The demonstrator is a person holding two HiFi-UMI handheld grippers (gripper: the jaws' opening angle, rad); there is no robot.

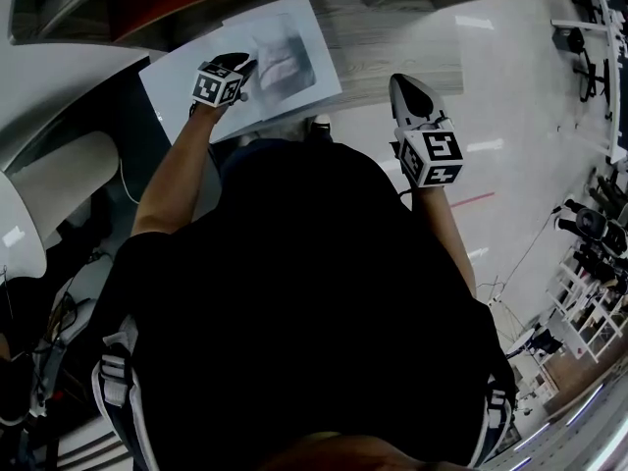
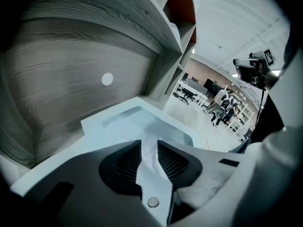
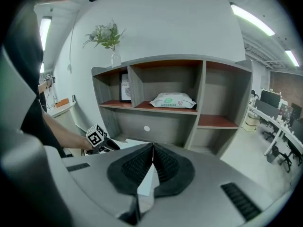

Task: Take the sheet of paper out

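Grip is the thing to mind here. The left gripper (image 2: 149, 143) has its ribbed black pads (image 2: 173, 162) closed on the near edge of the white sheet of paper (image 2: 142, 122), which carries a greyish printed picture. The paper is pinched thin between the pads and reaches forward from them.

In the head view the left gripper (image 1: 243, 65) bites one long edge. The rest of the sheet (image 1: 285, 62) hangs unsupported and slants out over the front of the grey wood-grain shelf unit (image 1: 402, 42). The sheet's far edge lies near the unit's back panel (image 2: 71, 79); I cannot tell if they touch.

The right gripper (image 3: 152, 146) has its jaws brought together at the tips with nothing between them. It is held out on the right (image 1: 402, 81), well apart from the paper.

The sheet looks largely free of the shelf. To finish well, I would draw it straight back towards the body and level, so the far corner does not drag on the wood and fold. I would not tighten or twist the pinch, since a one-edge hold on paper creases easily. The empty gripper could come under the loose side for support.

Further back, a white soft pack (image 3: 173, 100) lies on an upper shelf, clear of the pull.
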